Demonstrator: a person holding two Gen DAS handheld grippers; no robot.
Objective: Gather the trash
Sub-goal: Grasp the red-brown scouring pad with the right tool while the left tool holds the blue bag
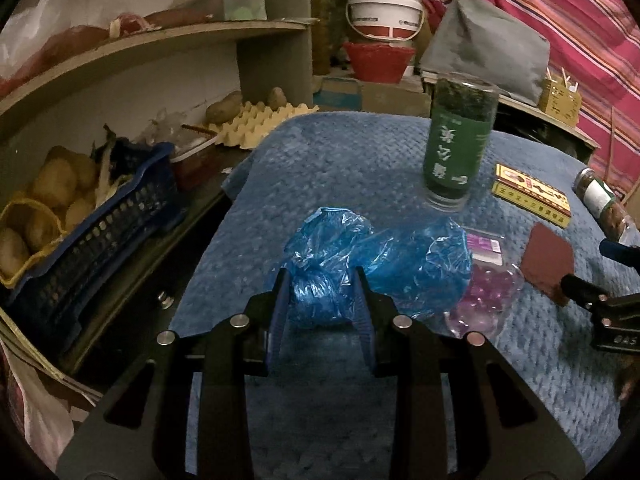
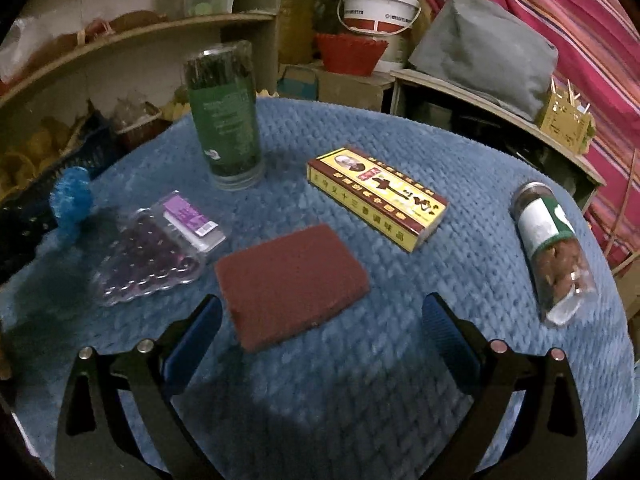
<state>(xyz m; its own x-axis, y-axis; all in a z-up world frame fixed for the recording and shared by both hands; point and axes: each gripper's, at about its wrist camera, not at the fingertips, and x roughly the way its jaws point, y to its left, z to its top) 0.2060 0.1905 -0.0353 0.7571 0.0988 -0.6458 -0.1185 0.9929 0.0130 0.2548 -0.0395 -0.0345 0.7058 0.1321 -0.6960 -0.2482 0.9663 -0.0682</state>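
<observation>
My left gripper [image 1: 322, 280] is shut on a crumpled blue plastic bag [image 1: 320, 296], which bulges out to the right [image 1: 416, 264] over the blue quilted cloth [image 1: 320, 168]. In the right wrist view a bit of the blue bag [image 2: 72, 196] shows at the far left. My right gripper [image 2: 322, 308] is open and empty, with its fingers either side of the near edge of a dark red scouring pad [image 2: 292, 272]. The right gripper's fingers [image 1: 580, 286] also show at the right edge of the left wrist view.
A clear pack of purple beads [image 2: 152, 256], an upright green tea jar [image 2: 226, 116], a yellow and brown box [image 2: 376, 196] and a lying jar of brown pieces [image 2: 554, 252] are on the cloth. A blue basket of potatoes [image 1: 92, 232] stands left; shelves, buckets behind.
</observation>
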